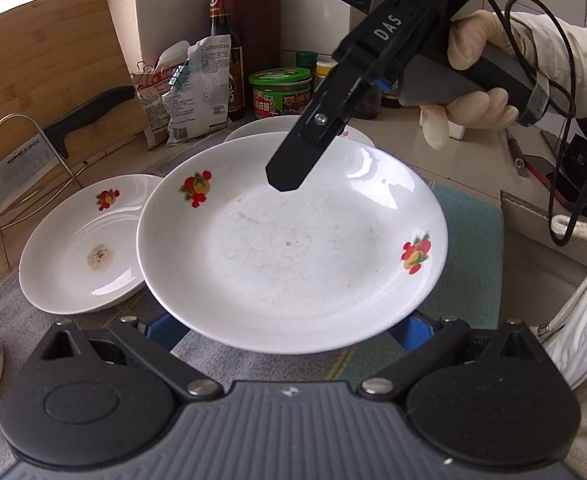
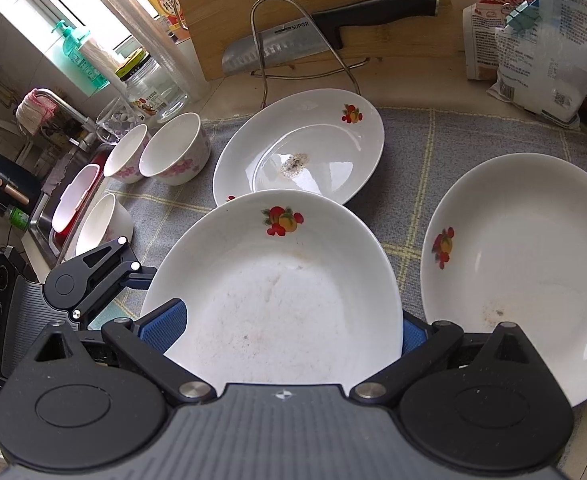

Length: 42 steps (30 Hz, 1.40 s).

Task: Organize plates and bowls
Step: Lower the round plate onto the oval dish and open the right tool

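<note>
A white plate with fruit prints [image 1: 293,248] fills the left wrist view, lifted above the checked cloth [image 1: 469,248]. The left gripper [image 1: 289,332] is under its near rim; its blue pads [image 1: 165,330] are spread wide either side and mostly hidden. The same plate [image 2: 277,296] shows in the right wrist view, with the right gripper [image 2: 289,336] at its near edge and blue pads [image 2: 165,326] wide apart. The right gripper's black finger [image 1: 293,160] hangs over the plate's far rim. Whether either gripper grips the plate is unclear. A stained plate [image 2: 299,148] and a third plate [image 2: 525,264] lie on the cloth.
Three flowered bowls [image 2: 173,150] stand at the cloth's left edge by the sink [image 2: 49,216]. A cleaver [image 2: 313,36] on a wire rack leans on a bamboo board [image 1: 49,64]. Bags [image 1: 189,92], a sauce bottle [image 1: 223,28] and jars [image 1: 279,90] line the back wall. A phone [image 1: 549,176] lies right.
</note>
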{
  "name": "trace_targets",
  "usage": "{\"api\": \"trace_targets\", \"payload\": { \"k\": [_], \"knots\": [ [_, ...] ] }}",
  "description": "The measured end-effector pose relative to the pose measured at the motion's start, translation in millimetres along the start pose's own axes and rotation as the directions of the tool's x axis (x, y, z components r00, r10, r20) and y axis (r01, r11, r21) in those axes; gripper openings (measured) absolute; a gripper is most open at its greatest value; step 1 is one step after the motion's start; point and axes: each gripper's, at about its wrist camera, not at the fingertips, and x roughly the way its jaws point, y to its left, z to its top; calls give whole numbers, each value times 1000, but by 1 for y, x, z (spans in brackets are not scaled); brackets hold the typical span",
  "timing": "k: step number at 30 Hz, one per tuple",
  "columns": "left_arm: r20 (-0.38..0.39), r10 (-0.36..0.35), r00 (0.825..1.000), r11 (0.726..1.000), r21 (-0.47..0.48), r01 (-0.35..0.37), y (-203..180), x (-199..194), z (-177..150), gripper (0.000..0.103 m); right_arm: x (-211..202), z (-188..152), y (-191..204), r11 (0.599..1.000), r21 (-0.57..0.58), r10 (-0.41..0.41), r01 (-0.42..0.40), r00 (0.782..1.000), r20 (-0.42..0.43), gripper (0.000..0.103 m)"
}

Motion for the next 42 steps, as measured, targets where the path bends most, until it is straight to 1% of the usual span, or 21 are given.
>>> {"api": "trace_targets", "payload": {
  "k": [9,24,31,42],
  "knots": [
    [-9,-19,1000,1000,9,19,-5,30,26,102,-20,2,-39,1000,22,-6,5,999,31,103],
    [-28,-48,998,998,35,49,-17,70,60,102,-43,1,-89,998,59,-31,26,997,76,103],
    [-39,-54,998,998,35,55,-16,87,69,102,-46,2,-108,996,80,-36,29,996,86,103],
    [-67,-52,996,998,30,55,-11,101,73,102,-42,4,-127,995,95,-23,16,996,83,103]
  ]
}}
